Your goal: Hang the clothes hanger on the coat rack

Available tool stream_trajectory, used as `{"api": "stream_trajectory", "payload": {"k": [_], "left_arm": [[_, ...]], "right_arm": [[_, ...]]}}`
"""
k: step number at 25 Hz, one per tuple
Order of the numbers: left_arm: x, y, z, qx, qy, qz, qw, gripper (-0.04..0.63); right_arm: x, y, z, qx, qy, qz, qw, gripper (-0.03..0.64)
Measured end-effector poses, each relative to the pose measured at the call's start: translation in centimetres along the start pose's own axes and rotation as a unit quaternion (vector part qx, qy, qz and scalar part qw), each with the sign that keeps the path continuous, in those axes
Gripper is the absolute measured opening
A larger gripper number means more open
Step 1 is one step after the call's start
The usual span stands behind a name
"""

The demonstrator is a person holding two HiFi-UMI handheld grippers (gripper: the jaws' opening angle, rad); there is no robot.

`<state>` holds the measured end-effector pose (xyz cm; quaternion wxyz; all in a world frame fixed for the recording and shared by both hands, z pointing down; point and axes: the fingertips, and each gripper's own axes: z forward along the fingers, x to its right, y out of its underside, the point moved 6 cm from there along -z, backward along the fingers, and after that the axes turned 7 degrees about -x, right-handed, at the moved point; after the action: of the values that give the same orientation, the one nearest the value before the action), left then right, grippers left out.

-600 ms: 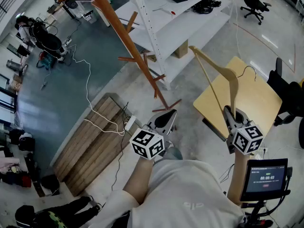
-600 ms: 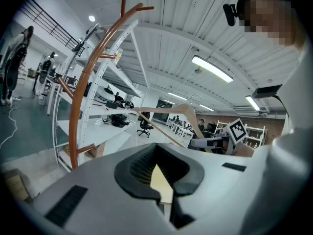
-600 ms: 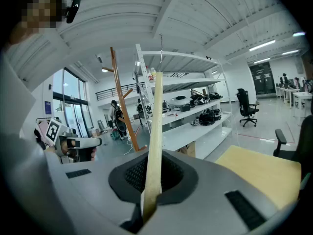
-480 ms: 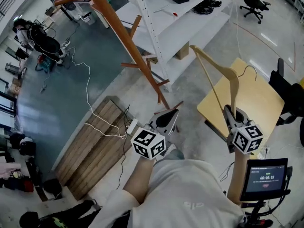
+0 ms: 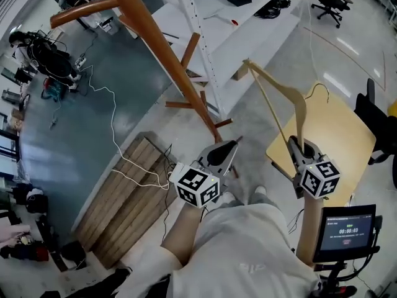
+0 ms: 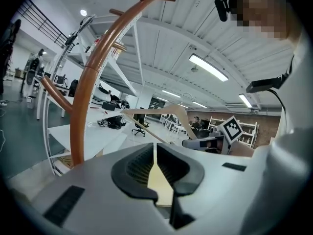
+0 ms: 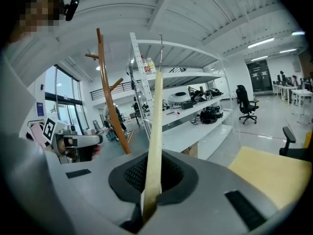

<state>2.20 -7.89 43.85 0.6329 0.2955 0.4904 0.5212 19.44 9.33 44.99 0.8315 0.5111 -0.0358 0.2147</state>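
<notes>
Clothes hanger stands upright in my right gripper, its fingers clamped on the wooden lower end, over the yellow table's edge and apart from the coat rack. My left gripper hovers empty, fingers together.

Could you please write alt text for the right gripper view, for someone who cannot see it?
The right gripper is shut on a wooden hanger that rises straight up the middle of the frame. To its left stands a brown coat rack; a yellow table lies at lower right.
</notes>
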Motion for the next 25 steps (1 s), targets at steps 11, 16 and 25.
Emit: {"api": "stream_trajectory", "payload": {"k": [11, 16, 25], "left_arm": [[-2.6, -2.5, 0.2, 0.036, -0.063, -0.017, 0.9972, 0.009], [-3.9, -3.1, -1.3, 0.062, -0.114, -0.027, 0.9911, 0.009], [-6.7, -3.8, -5.3, 0.093, -0.204, -0.052, 0.9732, 0.009]], "right_arm": [[1.1, -5.1, 5.9, -0.026, -0.05, -0.049, 0.997, 0.005], [-0.3, -8.9, 9.2, -0.021, -0.096, -0.095, 0.991, 0.005], [-4.9, -13.7, 15.4, -0.026, -0.172, -0.153, 0.973, 0.005]]}}
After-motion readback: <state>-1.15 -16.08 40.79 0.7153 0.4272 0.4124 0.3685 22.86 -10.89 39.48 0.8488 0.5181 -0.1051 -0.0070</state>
